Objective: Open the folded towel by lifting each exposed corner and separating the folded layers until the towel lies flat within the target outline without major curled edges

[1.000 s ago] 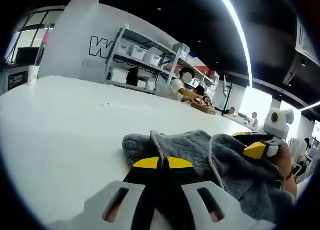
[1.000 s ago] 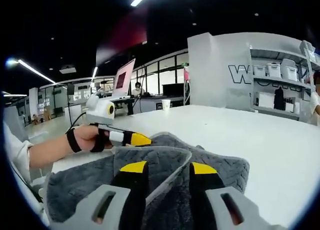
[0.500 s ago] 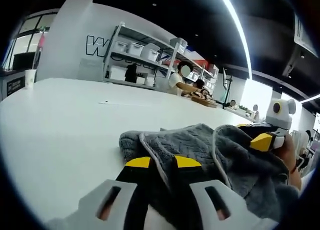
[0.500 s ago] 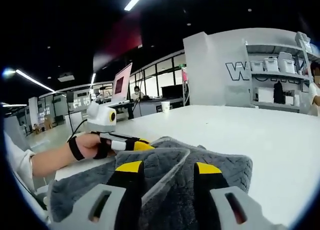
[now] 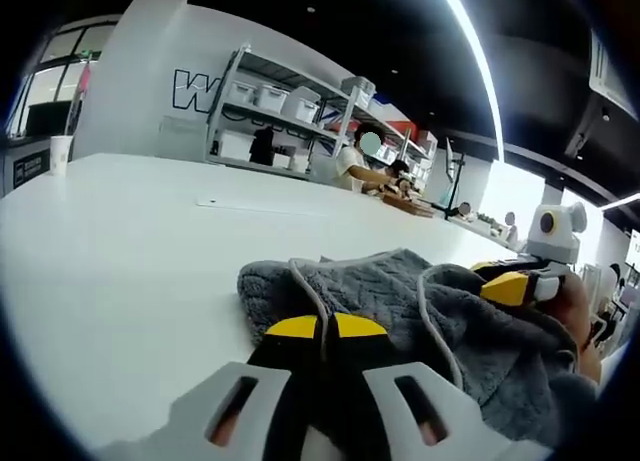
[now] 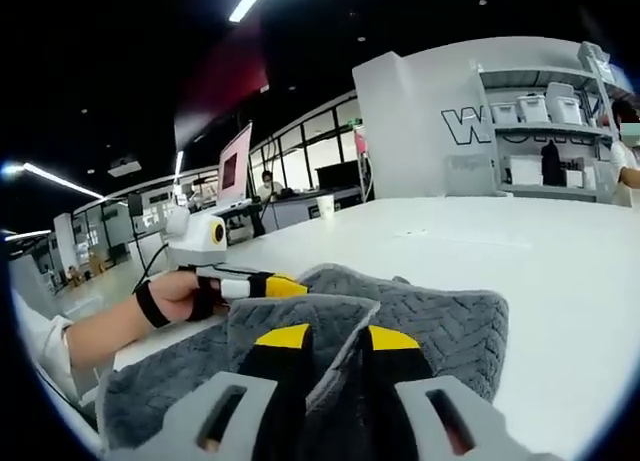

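Note:
A grey towel with a light piped edge lies bunched and folded on the white table. In the left gripper view my left gripper is shut on the towel's near edge, the piping running up between its yellow tips. The right gripper, held by a hand, sits on the towel's right side. In the right gripper view my right gripper is closed on a raised fold of the towel. The left gripper comes in from the left, a hand holding it at the towel's far edge.
The table stretches wide and bare beyond the towel. A paper cup stands at its far left edge. Shelving with bins and seated people are behind the table, well away.
The left jaws, apart half a second ago, have closed again on the towel edge. The right jaws have narrowed onto the fold. Both views shifted slightly.

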